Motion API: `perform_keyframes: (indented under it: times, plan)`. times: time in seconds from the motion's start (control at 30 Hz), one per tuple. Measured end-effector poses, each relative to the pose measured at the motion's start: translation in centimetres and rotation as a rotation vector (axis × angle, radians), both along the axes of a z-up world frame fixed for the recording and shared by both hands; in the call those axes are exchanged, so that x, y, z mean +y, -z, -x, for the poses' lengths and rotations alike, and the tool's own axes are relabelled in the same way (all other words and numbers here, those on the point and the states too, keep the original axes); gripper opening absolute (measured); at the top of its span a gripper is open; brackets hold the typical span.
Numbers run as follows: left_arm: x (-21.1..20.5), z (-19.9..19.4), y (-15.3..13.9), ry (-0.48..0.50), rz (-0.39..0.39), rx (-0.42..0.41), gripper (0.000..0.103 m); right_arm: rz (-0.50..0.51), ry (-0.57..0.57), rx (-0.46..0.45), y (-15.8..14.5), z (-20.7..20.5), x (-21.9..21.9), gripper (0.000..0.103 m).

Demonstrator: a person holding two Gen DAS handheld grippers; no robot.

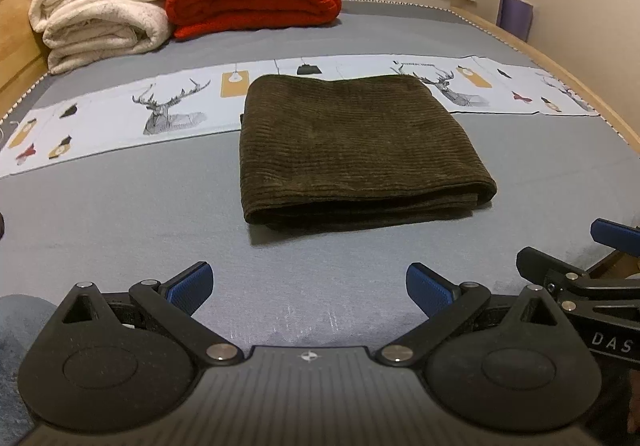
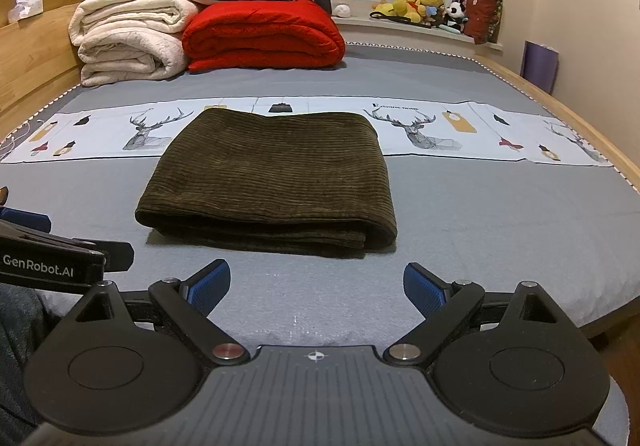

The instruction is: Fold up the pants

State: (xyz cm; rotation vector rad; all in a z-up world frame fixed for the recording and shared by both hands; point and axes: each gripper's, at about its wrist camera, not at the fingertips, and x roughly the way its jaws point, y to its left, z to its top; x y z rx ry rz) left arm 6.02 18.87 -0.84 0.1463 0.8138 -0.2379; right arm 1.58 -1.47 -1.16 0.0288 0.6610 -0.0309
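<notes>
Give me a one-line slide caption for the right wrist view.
Open right gripper hangs short of the folded brown corduroy pants on the grey bed, touching nothing.

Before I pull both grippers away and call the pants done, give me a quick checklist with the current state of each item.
1. Pants folded into a compact rectangle: ok.
2. Left gripper open, holding nothing: ok.
3. Right gripper open, holding nothing: ok.
4. Both grippers apart from the pants, bare bed sheet between: ok.
5. Layers lined up at the near edge: not ok, a lower layer sticks out slightly at the right near corner.
6. Far edge of the pants tidy: cannot tell, hidden behind the fold.
</notes>
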Motion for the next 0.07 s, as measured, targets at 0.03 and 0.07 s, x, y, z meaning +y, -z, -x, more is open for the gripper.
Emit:
perform_keyframes:
  times: [0.03, 0.07]
  plan:
    - [-0.05, 0.06, -0.03, 0.0, -0.004, -0.004, 0.103, 0.0, -0.001, 0.0, -0.02, -0.03, -0.04, 0.094]
    - [-0.04, 0.07, 0.0, -0.002, -0.003, -0.003, 0.103, -0.001, -0.001, 0.0, -0.02, -0.04, -0.03, 0.094]
